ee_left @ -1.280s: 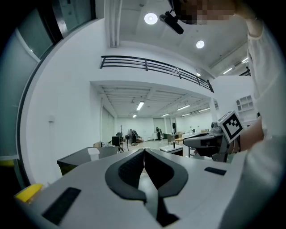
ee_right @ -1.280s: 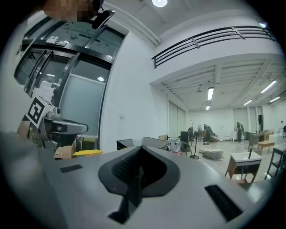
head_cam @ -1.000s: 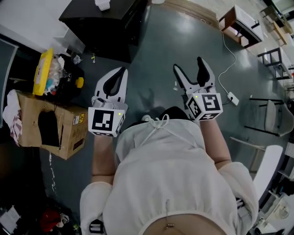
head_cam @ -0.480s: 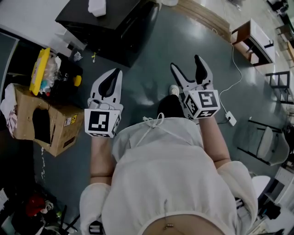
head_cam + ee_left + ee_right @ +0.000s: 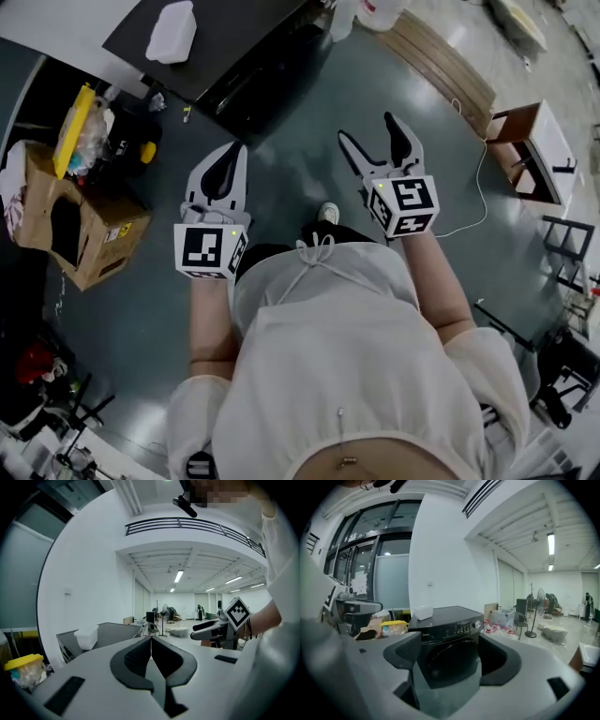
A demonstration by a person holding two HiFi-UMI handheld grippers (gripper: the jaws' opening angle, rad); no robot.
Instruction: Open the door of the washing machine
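The black front-loading washing machine [image 5: 234, 61] stands at the top of the head view with a white plastic tub [image 5: 172, 33] on its lid. The right gripper view faces its front [image 5: 454, 627], and the round door [image 5: 449, 663] looks closed. My right gripper [image 5: 372, 133] is open and empty, some way short of the machine, with the door showing between its jaws [image 5: 452, 660]. My left gripper [image 5: 228, 155] is held beside it, jaws shut on nothing [image 5: 151, 641]. The left gripper view shows the machine's top [image 5: 115, 634] and my right gripper [image 5: 211, 626].
An open cardboard box [image 5: 70, 225] and a yellow-lidded container [image 5: 75, 131] sit on the floor left of the machine. A wooden pallet [image 5: 441, 61], a small side table [image 5: 534, 150] and a white cable [image 5: 478, 187] lie to the right.
The person has stepped closer to the washing machine, which now shows nearer and more central at the top. Both grippers keep their poses, the left shut and the right open.
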